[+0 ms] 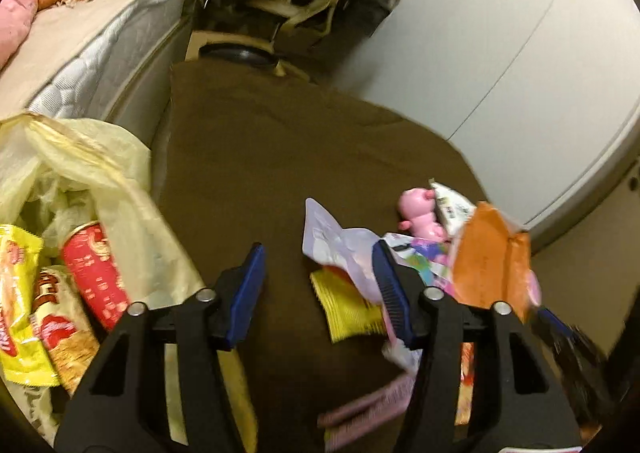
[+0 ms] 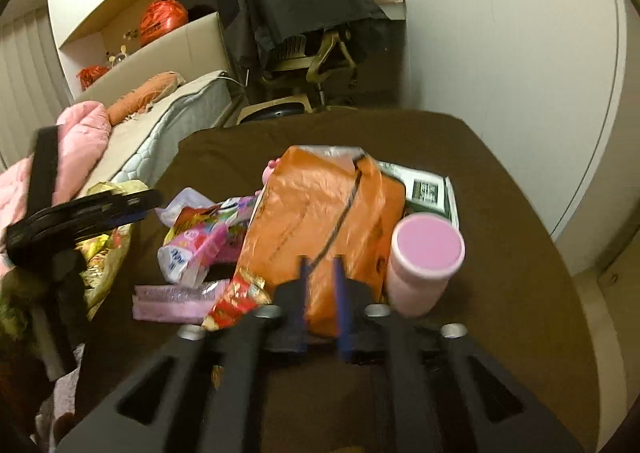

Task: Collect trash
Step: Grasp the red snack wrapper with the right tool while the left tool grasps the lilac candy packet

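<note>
Left wrist view is showing the left tongs [image 1: 320, 285] spreading wide and gripping nothing above the brown table [image 1: 280, 157]. A yellow bag [image 1: 100, 173] is sitting at the table's left edge, holding a red cup [image 1: 94, 273] and a yellow packet [image 1: 18, 293]. Wrappers are lying at the right, with a white pouch [image 1: 340, 241] and a yellow wrapper [image 1: 352, 313] near a pink toy [image 1: 420, 213]. In the right wrist view, the right tongs [image 2: 320, 289] are closing narrowly on the near edge of an orange packet [image 2: 320, 213]. A pink cup [image 2: 424, 265] is standing just right of it, a red wrapper [image 2: 236, 301] lying at its left.
</note>
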Motion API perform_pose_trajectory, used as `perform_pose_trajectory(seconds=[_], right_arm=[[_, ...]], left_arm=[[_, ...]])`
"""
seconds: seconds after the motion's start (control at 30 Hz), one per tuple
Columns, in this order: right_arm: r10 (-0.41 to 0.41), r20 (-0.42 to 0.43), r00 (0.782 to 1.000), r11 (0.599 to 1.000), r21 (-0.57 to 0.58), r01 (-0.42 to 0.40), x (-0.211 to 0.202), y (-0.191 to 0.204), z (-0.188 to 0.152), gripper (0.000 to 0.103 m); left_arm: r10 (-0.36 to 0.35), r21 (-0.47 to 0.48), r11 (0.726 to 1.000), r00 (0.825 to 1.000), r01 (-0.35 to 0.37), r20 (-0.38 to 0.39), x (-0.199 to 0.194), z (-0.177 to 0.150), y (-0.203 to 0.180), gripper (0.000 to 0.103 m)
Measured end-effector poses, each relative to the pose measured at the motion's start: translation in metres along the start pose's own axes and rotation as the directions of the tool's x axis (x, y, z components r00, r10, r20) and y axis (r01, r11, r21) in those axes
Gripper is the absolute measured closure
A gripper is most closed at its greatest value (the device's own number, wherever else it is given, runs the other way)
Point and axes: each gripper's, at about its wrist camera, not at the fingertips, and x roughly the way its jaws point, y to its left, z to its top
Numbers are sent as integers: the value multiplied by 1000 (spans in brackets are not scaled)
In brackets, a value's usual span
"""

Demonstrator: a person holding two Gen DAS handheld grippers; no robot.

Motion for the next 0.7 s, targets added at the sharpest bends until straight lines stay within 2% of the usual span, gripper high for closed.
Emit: perform_pose_trajectory(seconds=[0.03, 0.1, 0.13, 0.27, 0.37, 0.5, 0.6, 0.7], right_arm=[[21, 8, 1000, 1000, 1, -21, -2, -1, -3, 43], [31, -6, 1000, 999, -10, -31, -4, -1, -7, 42], [20, -30, 999, 999, -34, -21, -4, 1, -8, 42], [-12, -29, 999, 998, -65, 10, -8, 6, -16, 42], [-24, -39, 999, 997, -68, 22, -7, 10, -22, 42], [19, -50, 999, 998, -59, -22, -5, 20, -30, 42], [59, -68, 996, 996, -56, -63, -1, 31, -35, 42], [51, -100, 994, 997, -59, -57, 11, 40, -38, 44]], left_arm=[[8, 5, 1000, 1000, -7, -21, 7, 0, -2, 70], [9, 5, 1000, 998, -9, -57, 18, -1, -3, 87], [-2, -1, 1000, 999, 2, -52, 18, -2, -4, 91], [-33, 37, 999, 999, 34, -21, 0, -11, -10, 97], [-32, 86, 996, 999, 30, 28, -30, -20, -18, 98], [-36, 114, 993, 997, 28, 74, -64, -34, -19, 99], [-42, 113, 993, 996, 33, 81, -78, -45, -14, 99], [-55, 95, 994, 996, 49, 70, -88, -58, -5, 99]])
